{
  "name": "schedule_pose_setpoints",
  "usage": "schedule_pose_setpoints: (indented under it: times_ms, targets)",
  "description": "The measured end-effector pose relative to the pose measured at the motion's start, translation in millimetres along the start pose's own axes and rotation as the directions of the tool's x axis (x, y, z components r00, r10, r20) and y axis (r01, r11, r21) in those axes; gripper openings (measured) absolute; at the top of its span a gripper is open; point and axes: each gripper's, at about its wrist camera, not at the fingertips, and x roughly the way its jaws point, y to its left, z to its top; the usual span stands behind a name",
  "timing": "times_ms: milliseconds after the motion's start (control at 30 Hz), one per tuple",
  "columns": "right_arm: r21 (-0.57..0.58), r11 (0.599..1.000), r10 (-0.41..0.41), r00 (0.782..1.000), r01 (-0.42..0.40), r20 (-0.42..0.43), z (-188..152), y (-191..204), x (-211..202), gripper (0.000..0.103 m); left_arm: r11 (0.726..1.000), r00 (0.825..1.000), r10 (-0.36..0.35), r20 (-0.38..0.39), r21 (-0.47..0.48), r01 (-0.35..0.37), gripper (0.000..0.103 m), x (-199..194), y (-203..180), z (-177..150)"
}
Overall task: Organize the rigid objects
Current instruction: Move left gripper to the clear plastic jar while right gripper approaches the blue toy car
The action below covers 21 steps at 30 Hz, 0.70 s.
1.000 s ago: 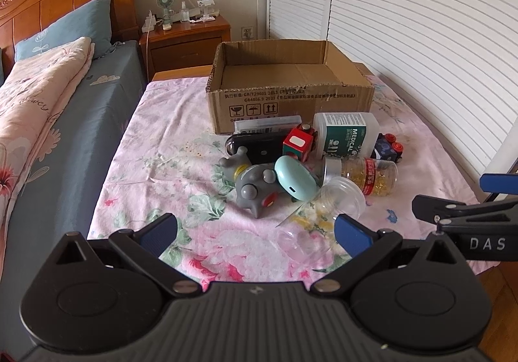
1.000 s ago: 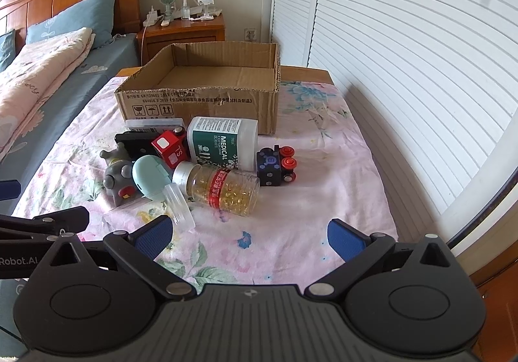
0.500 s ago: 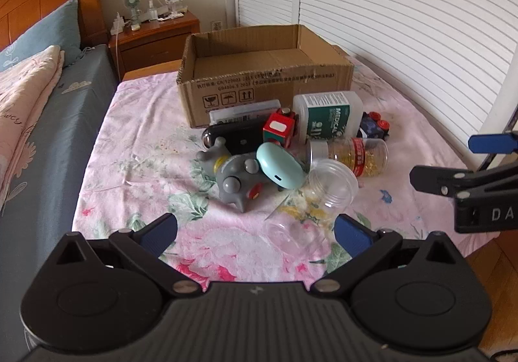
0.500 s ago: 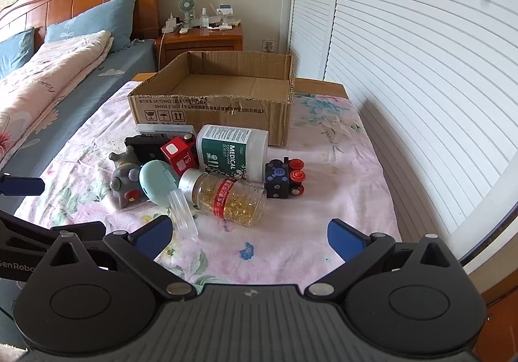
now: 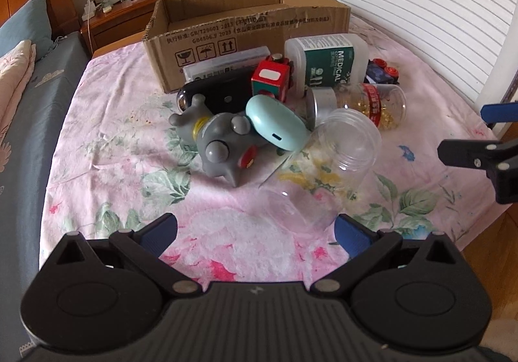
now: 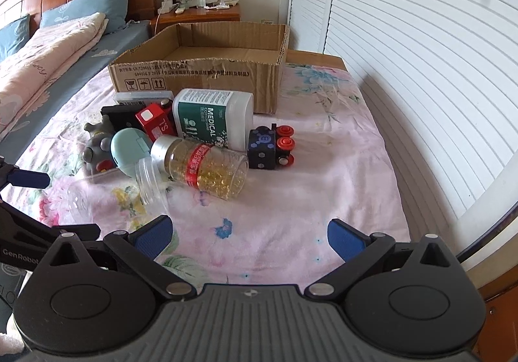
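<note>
pictured on a flowered bed sheet (image 5: 106,141): a heap of hard odds and ends waiting just in front of an empty cardboard box (image 5: 246,22), nothing yet packed. left claw (image 5: 255,232) spread wide and holding nothing, poised low over the sheet near a clear plastic jar (image 5: 336,164) lying on its side with mouth toward the heap. right claw (image 6: 247,237) likewise released and empty, hovering short of a pill bottle (image 6: 207,167) lying on its side. behind these, touching or leaning on one another: a grey toy (image 5: 220,148), a mint case (image 5: 275,125), a red cube (image 5: 270,80), a white medical tub (image 5: 327,62), a dark block with red wheels (image 6: 270,148).

judged best for the step in hand: start with the nearest loose piece, likely the clear jar. advance straight and level, close across the round body rather than the thin rim, squeeze gently against slipping on smooth plastic. lift clear before swinging toward the box, avoiding the mint case resting at the jar's mouth. keep both claws well apart to prevent a clash.
</note>
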Motion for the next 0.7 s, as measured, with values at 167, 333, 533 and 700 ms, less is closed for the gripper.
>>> schedule_pose_setpoints:
  times_ms: [167,333,533,700]
  targets:
    - [0.000,1.000,0.015,0.999,-0.015,-0.031,-6,-5,13,0.103,0.998,0.999,0.041,0.010,-0.041,-0.041,0.102,1,17,4]
    - [-0.039,0.999,0.023,0.997,-0.025,-0.067,-14,-1,27,0.103,0.996,1.000,0.022,0.012,-0.083,-0.021,0.102,0,21,4]
    - [-0.085,0.995,0.035,0.995,-0.043,-0.088,-23,0,39,0.103,0.994,0.996,-0.087,0.033,-0.064,0.089,0.102,-8,2,1]
    - [-0.086,0.994,0.057,0.996,-0.063,-0.063,-27,-4,39,0.103,0.989,0.992,-0.129,-0.007,-0.071,0.128,0.102,3,-14,8]
